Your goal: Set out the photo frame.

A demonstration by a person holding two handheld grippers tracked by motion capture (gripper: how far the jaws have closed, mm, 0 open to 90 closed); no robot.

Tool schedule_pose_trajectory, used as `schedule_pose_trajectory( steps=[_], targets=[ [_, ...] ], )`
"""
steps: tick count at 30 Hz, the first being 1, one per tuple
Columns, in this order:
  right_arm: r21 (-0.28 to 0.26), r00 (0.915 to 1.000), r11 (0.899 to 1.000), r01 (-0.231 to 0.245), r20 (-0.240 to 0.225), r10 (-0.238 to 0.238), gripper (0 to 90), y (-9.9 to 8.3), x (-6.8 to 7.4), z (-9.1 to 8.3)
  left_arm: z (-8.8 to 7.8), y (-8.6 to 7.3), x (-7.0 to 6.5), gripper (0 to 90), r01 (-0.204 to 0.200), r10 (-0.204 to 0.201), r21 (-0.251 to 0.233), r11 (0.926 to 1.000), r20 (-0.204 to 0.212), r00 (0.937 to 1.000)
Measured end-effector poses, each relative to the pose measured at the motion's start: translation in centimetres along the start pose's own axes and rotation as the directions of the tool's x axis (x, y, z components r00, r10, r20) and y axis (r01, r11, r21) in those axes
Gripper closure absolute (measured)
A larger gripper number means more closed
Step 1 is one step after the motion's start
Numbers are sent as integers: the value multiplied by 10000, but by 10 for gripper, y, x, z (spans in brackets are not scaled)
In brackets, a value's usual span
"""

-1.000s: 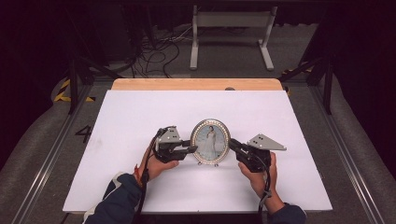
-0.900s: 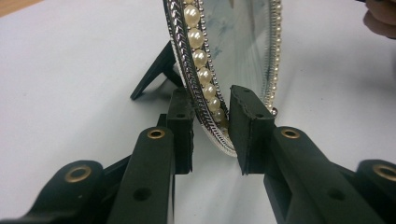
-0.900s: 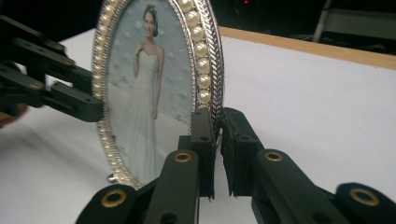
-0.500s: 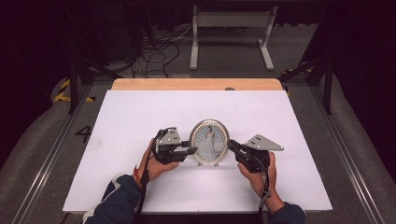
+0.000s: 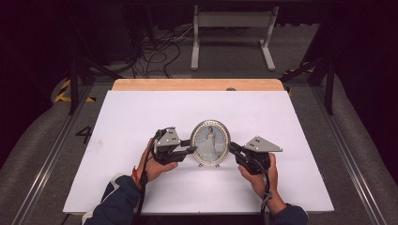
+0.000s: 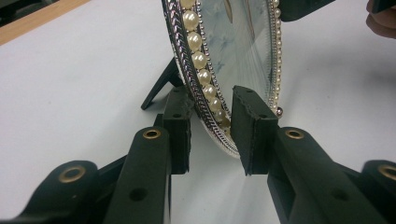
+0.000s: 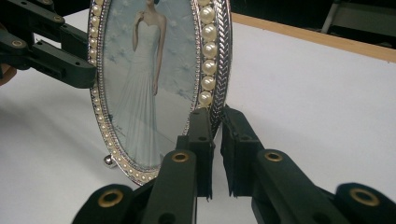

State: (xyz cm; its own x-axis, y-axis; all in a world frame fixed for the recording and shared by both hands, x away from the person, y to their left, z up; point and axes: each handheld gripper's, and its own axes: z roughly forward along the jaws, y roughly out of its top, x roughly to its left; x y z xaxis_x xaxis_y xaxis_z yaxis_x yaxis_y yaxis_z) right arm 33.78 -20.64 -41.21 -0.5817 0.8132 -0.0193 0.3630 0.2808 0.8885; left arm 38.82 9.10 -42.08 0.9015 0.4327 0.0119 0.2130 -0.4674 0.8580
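Oval photo frame (image 5: 210, 143) upright, long axis vertical, facing the person, left tool (image 5: 191, 150) apparently loose astride its rim, right tool (image 5: 231, 148) clamping rim

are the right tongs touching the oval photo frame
Touching: the right gripper view shows the right tongs pinching the photo frame rim, pads on both faces.

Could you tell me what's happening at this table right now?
A person is holding an oval photo frame upright on the white table, one pair of tongs at each side. The right tongs are clamped on the frame's pearl-trimmed rim. The left tongs straddle the opposite rim with a gap at one pad, and their jaws have just closed a little. The frame's rear stand is folded out behind it.
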Motion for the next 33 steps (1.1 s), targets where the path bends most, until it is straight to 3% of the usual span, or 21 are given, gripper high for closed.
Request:
schedule_pose_trajectory(
  steps=[9,13,19,22,24,30,33],
  targets=[
    [134,9997,9997,222,41,-222,829,0,-4,-3,-5,2,-6,706,-591,618,440,9973,-631,9961],
    [117,9998,9998,175,-69,-174,838,-1,-5,-1,-6,2,-6,734,-611,639,491,9969,-580,9963],
    [216,9988,9986,485,-11,-485,830,0,-2,0,-5,2,-6,750,-684,713,568,9960,-523,9961],
    [603,9914,9898,1287,141,-1298,817,3,2,0,-5,3,-7,747,-775,814,633,9950,-614,9948],
    [657,9887,9870,1466,213,-1482,814,3,3,0,-5,4,-9,741,-844,892,691,9940,-701,9935],
    [639,9886,9867,1496,104,-1505,749,2,3,-2,-6,3,-9,710,-739,778,557,9957,-701,9945],
    [635,9882,9862,1528,10,-1532,702,2,2,-3,-8,3,-11,690,-860,910,640,9942,-790,9927]
  ],
)
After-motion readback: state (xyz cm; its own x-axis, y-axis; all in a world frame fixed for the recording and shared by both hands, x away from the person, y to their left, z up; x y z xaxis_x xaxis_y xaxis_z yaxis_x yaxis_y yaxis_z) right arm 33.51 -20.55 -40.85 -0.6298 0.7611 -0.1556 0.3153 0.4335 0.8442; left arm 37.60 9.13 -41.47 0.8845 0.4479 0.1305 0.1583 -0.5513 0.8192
